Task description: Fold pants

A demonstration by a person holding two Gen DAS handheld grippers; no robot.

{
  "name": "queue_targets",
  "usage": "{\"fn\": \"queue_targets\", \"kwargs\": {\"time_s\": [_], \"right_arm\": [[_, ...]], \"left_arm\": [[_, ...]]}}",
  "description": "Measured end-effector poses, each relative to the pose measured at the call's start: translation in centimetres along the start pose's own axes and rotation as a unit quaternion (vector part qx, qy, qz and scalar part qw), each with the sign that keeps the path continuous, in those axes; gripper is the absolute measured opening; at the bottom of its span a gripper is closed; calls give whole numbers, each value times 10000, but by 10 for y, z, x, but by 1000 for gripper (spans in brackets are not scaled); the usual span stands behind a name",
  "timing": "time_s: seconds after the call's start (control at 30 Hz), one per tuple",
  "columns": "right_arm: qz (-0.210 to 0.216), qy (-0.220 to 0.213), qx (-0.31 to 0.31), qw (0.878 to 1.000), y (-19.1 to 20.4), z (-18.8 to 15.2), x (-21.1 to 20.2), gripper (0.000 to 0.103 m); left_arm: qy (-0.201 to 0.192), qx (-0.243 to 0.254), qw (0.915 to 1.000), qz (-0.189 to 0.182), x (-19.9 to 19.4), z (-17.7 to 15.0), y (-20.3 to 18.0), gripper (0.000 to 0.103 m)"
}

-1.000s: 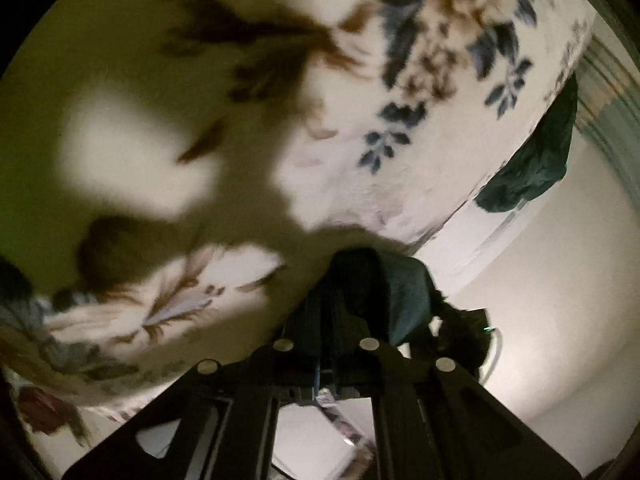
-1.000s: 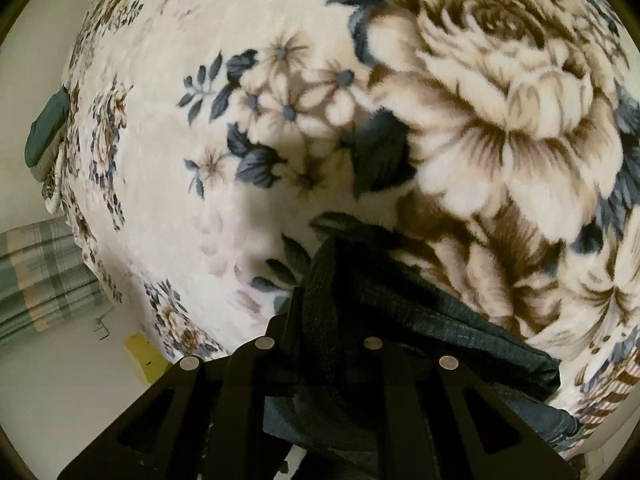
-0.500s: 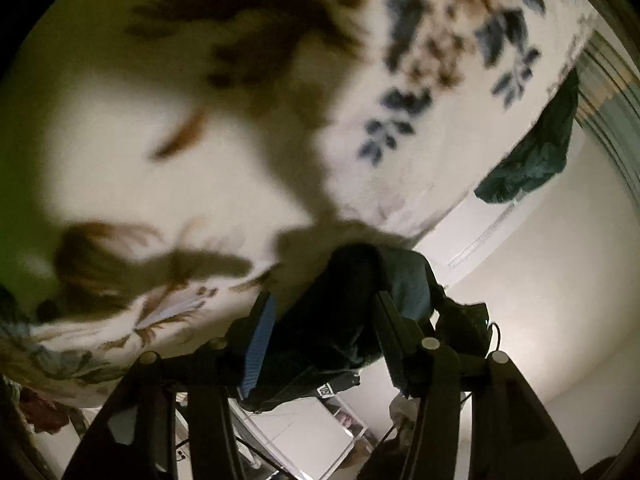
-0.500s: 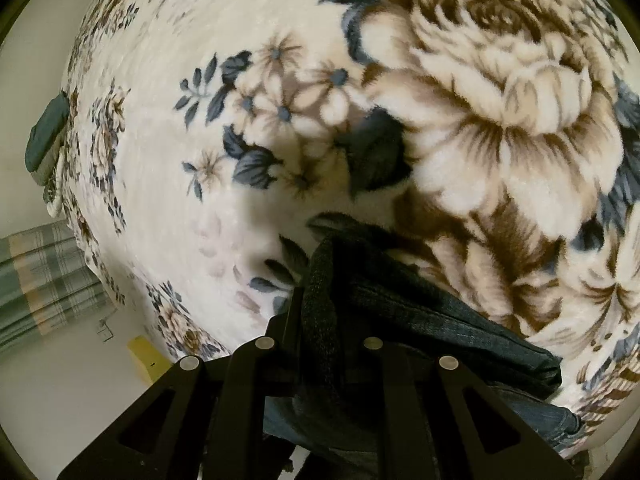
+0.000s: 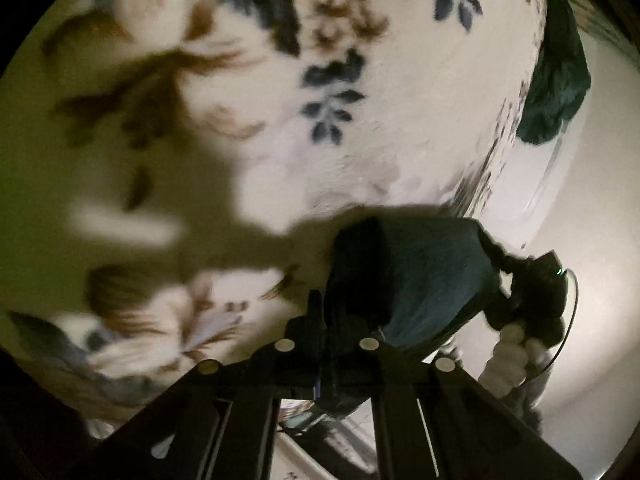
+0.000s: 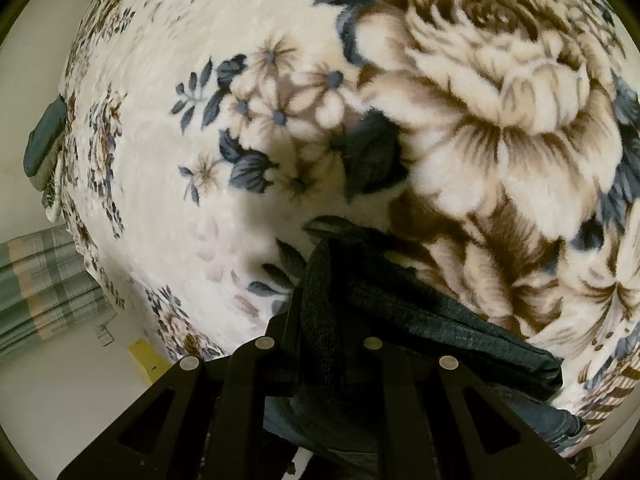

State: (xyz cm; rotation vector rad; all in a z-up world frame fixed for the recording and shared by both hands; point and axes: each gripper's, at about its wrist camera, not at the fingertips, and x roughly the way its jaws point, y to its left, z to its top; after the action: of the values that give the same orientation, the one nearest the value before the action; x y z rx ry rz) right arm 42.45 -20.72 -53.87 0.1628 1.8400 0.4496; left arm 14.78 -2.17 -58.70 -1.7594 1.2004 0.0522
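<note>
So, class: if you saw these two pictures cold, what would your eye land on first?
First, the huge brown-and-cream rose on the floral blanket, filling the right wrist view's upper right. Then the dark pants, bunched and pinched in the right gripper at bottom centre. In the left wrist view, a big blurred shadow crosses the blanket.

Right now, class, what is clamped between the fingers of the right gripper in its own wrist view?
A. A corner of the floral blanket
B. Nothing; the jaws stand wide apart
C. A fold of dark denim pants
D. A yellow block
C. In the right wrist view the right gripper is shut on a bunched fold of the dark denim pants, which trail off over the floral blanket.
</note>
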Motion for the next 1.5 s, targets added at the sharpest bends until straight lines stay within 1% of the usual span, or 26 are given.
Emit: {"fn": "queue_targets", "kwargs": {"time_s": [0.07, 0.17, 0.27, 0.37, 0.43, 0.47, 0.5, 0.53, 0.6, 0.63, 0.67, 0.8, 0.87, 0.9, 0.93, 1.0, 1.07, 1.13, 1.17, 1.2, 1.23, 1.27, 1.3, 1.37, 1.43, 1.5], "right_arm": [[-23, -63, -8, 10000, 0, 0, -2, 13], [-115, -160, 19, 9998, -3, 3, -8, 13], [20, -90, 54, 9999, -8, 5, -10, 13], [44, -89, -243, 9997, -4, -3, -19, 14], [51, -174, -326, 9993, -3, -13, -27, 29], [89, -274, -326, 9991, -5, -21, -33, 48], [118, -437, -301, 9985, -8, -31, -41, 64], [116, -592, -258, 9978, -12, -40, -48, 70], [44, -962, -63, 9953, -29, -66, -63, 91], [25, -1105, 46, 9939, -39, -76, -69, 94], [2, -1327, 271, 9908, -57, -95, -78, 96], [4, -1815, 1247, 9755, -129, -158, -90, 102], [115, -1878, 1778, 9659, -169, -189, -83, 102], [197, -1877, 2098, 9594, -191, -207, -75, 102], [281, -1860, 2287, 9552, -206, -217, -67, 102], [688, -1836, 2628, 9447, -237, -239, -45, 102], [1563, -1687, 2877, 9297, -259, -249, -18, 102], [2374, -1575, 2949, 9121, -266, -252, 1, 99], [2590, -1757, 2931, 9034, -267, -252, 4, 80], [2583, -1939, 2857, 9022, -265, -251, 2, 33], [2661, -2074, 2767, 8998, -263, -248, 0, 19], [2551, -2147, 2779, 9009, -258, -243, -5, 20], [2326, -2234, 2676, 9080, -252, -238, -11, 18], [1837, -2409, 2391, 9225, -241, -224, -24, 17], [1643, -2304, 2408, 9284, -246, -210, -25, 16], [1635, -2125, 2518, 9299, -254, -201, -21, 17]], "left_arm": [[-1, 20, 9996, 283, -7, 3, 2, 1], [-57, -139, 9991, 404, -23, 9, 13, 1], [-34, 297, 9978, 592, -39, 12, -5, 3], [40, 1163, 9875, 1061, -40, 13, -47, 7], [19, 1841, 9736, 1349, -35, 11, -82, 20], [-6, 2203, 9642, 1476, -30, 9, -101, 37], [-22, 2617, 9510, 1644, -23, 5, -121, 63], [-19, 2888, 9415, 1737, -18, 3, -135, 85], [56, 3507, 9183, 1838, 0, -4, -166, 89], [95, 3719, 9090, 1878, 9, -7, -178, 89], [149, 4016, 8946, 1953, 23, -12, -194, 90], [495, 4628, 8621, 2007, 77, -16, -230, 90], [786, 4887, 8408, 2193, 122, -18, -249, 90], [926, 4956, 8329, 2282, 139, -18, -251, 90], [990, 4985, 8286, 2347, 148, -16, -253, 90], [964, 5103, 8125, 2648, 166, -12, -254, 90], [995, 4998, 8160, 2729, 176, -1, -247, 87], [1023, 4955, 8169, 2770, 177, 4, -241, 62], [961, 5031, 8119, 2801, 174, 5, -238, 59], [943, 5074, 8093, 2805, 172, 5, -237, 55], [926, 5084, 8088, 2809, 169, 6, -235, 53], [925, 5040, 8124, 2784, 166, 10, -234, 53], [989, 4920, 8218, 2698, 166, 20, -230, 53], [1107, 4776, 8306, 2643, 169, 30, -226, 54], [1196, 4837, 8227, 2736, 170, 27, -230, 54], [1309, 4957, 8084, 2891, 167, 17, -240, 54]]}}
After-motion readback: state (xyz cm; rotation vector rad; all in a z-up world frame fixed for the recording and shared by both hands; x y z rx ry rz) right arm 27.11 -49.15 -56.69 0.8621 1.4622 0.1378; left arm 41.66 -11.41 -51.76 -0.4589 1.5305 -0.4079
